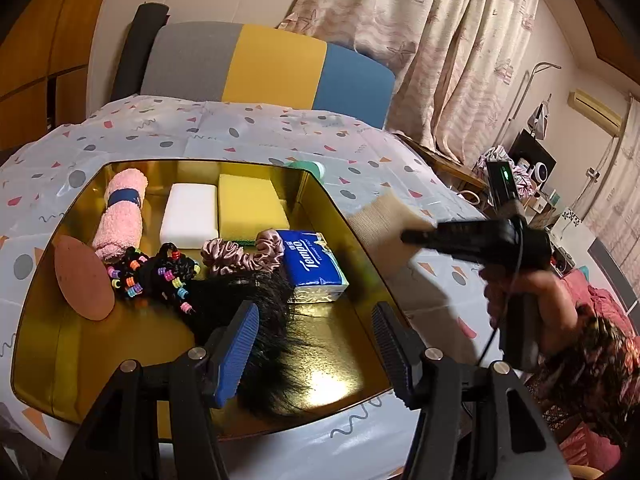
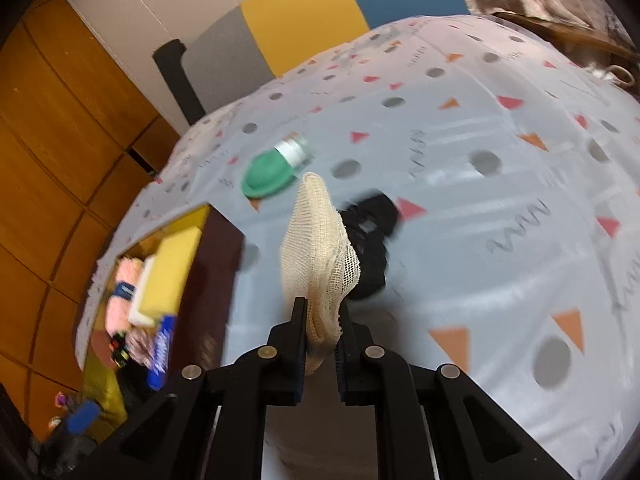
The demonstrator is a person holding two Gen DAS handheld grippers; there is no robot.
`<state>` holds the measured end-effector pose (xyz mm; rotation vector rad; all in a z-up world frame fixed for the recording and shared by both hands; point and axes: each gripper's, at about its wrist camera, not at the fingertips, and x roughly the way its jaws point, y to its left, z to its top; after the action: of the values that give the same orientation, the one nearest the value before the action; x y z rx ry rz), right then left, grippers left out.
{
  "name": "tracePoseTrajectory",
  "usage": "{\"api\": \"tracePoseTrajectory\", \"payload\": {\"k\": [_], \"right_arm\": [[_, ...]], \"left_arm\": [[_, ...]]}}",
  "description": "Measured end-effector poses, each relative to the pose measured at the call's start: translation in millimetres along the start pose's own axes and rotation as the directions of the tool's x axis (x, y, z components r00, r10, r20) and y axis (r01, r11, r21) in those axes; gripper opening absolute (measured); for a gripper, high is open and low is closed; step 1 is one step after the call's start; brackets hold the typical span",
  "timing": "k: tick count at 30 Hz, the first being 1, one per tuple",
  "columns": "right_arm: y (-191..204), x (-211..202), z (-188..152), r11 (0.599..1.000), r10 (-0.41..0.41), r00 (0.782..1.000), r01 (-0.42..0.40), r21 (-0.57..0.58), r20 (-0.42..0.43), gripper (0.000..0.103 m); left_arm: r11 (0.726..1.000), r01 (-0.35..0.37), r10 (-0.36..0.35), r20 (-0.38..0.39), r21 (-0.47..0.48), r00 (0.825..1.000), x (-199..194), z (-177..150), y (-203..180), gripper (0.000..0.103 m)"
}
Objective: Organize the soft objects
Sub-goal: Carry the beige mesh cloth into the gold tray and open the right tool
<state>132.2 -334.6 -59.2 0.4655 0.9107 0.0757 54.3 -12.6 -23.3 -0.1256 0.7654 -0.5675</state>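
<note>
Pinching the near edge of a cream, open-weave mesh cloth, the right gripper has its jaws drawn narrow, with bunched folds of the fabric squeezed between the black pads. In the right wrist view the cloth rises toward twelve o'clock from the jaws as a limp, tapering flap clear of the tablecloth. It looks very light and wholly soft, with no stiffness of its own, so I judge it will sag and swing with any quick move. The weave is coarse enough to snag on a box corner. A bite deep in the gathered folds, as here, seems safer than one on a single thin layer, which could slide out.

Just beyond the cloth, at about one o'clock, lies a dark crumpled fabric item, blurred and hard to identify. Farther, at eleven o'clock, a green dome-shaped cap rests against a small clear jar on the pale patterned tablecloth.

The left gripper hangs with jaws wide and nothing clamped, poised over a black tuft of synthetic hair in the near part of the gold-lined open box. At ten o'clock sits a braid with coloured beads; ahead lie a pink satin scrunchie and a blue tissue pack, then white and yellow sponges and a rolled pink towel at the far wall. Free floor remains at the box's near right for the cloth.
</note>
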Motion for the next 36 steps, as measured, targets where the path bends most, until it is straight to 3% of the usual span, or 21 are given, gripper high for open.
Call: {"api": "tracePoseTrajectory", "payload": {"k": [2, 6, 8, 9, 10, 11, 13, 20, 29, 36], "right_arm": [[-9.1, -4.4, -9.1, 1.0, 0.003, 1.0, -0.003, 0.012, -0.008, 0.022], [-16.4, -12.2, -16.9, 1.0, 0.012, 1.0, -0.012, -0.003, 0.0, 0.031], [-18.2, -9.6, -15.7, 0.999, 0.037, 0.999, -0.036, 0.017, -0.013, 0.056], [-18.1, -8.1, -15.3, 0.998, 0.056, 0.998, -0.056, 0.028, -0.013, 0.056], [-17.0, -5.2, -14.2, 0.997, 0.073, 0.997, -0.073, 0.033, -0.008, 0.055], [-16.0, -4.1, -13.6, 0.997, 0.068, 0.998, -0.068, 0.031, -0.001, 0.046], [-11.1, -0.6, -12.1, 0.998, 0.066, 0.998, -0.066, 0.017, 0.007, 0.017], [-1.2, -4.0, -17.4, 0.994, 0.101, 0.995, -0.101, 0.029, 0.011, 0.01], [8.7, -57.2, -13.0, 0.991, 0.127, 0.986, -0.131, 0.027, 0.105, 0.007], [52.5, -81.0, -18.8, 0.961, 0.278, 0.956, -0.276, -0.026, 0.097, 0.007]], "left_arm": [[1.0, 0.003, -0.003, -0.001, 0.007, 1.0, -1.1, -0.8, -2.6, 0.06], [1.0, 0.003, -0.003, -0.007, 0.014, 1.0, -1.4, -2.7, -5.5, 0.06], [1.0, 0.005, -0.005, -0.007, 0.015, 1.0, -2.0, -3.4, -6.7, 0.06], [1.0, 0.003, -0.002, -0.006, 0.018, 1.0, -2.5, -3.4, -7.5, 0.06], [1.0, 0.0, 0.0, -0.006, 0.02, 1.0, -3.0, -3.5, -8.0, 0.06], [1.0, -0.001, 0.001, -0.004, 0.022, 1.0, -3.8, -3.6, -8.3, 0.06], [1.0, -0.004, 0.004, 0.002, 0.021, 1.0, -6.8, -3.7, -7.5, 0.06], [1.0, -0.025, 0.025, 0.006, -0.005, 1.0, -11.6, -1.8, 3.8, 0.06], [0.993, -0.109, 0.11, 0.025, -0.054, 0.994, -20.4, 6.7, 30.7, 0.06], [0.977, -0.176, 0.187, 0.088, -0.119, 0.978, -40.6, 23.0, 63.3, 0.06]]}}
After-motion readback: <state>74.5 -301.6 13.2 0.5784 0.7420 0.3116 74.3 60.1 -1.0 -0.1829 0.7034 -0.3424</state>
